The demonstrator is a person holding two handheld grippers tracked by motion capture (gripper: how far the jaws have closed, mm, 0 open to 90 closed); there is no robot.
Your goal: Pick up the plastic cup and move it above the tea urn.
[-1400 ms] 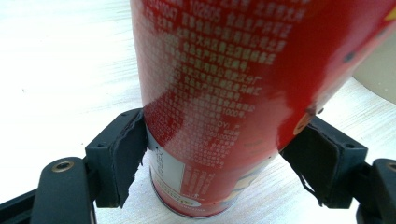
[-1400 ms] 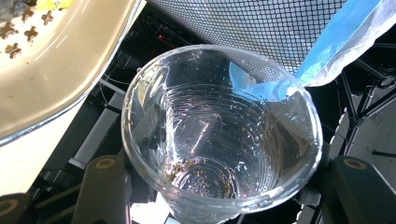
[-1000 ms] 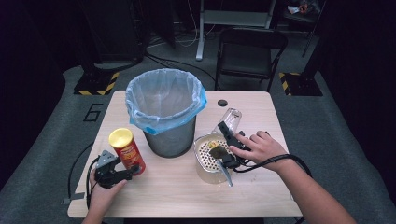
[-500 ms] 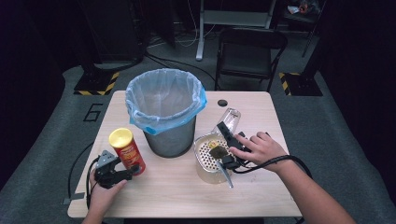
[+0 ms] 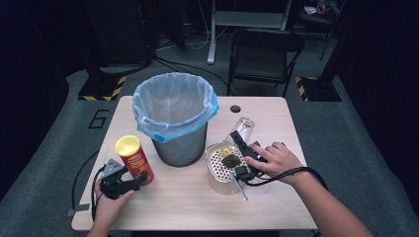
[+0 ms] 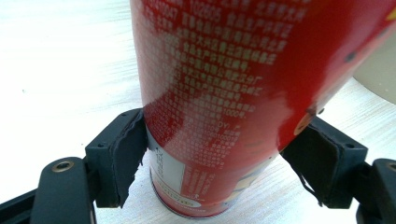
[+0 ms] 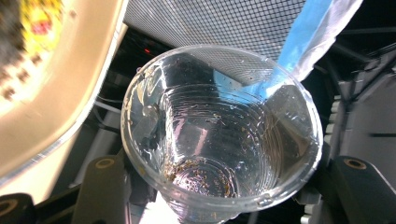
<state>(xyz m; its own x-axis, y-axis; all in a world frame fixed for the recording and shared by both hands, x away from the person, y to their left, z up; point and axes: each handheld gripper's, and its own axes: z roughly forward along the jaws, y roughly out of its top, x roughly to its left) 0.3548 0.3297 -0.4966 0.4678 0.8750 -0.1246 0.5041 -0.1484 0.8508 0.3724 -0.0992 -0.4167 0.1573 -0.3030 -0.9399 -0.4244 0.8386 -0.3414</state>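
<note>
my canister point(image 5: 135, 160): red, white print, yellow lid | my bin point(image 5: 179, 143): grey mesh, pale blue liner point(image 5: 173, 104) | my cup point(image 7: 219, 130): clear, brown specks | table point(image 5: 276, 118): light wood grain | my jaws: black

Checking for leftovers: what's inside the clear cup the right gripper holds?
The clear cup has brownish crumbs stuck around its bottom and specks on its walls, no liquid that I can tell. The right gripper covers part of its outside.

I see bin point(image 5: 177, 118) centre-back on table point(image 5: 276, 207) | can point(image 5: 134, 159) front-left of bin | bowl point(image 5: 223, 170) front-right | cup point(image 5: 244, 127) behind bowl
</note>
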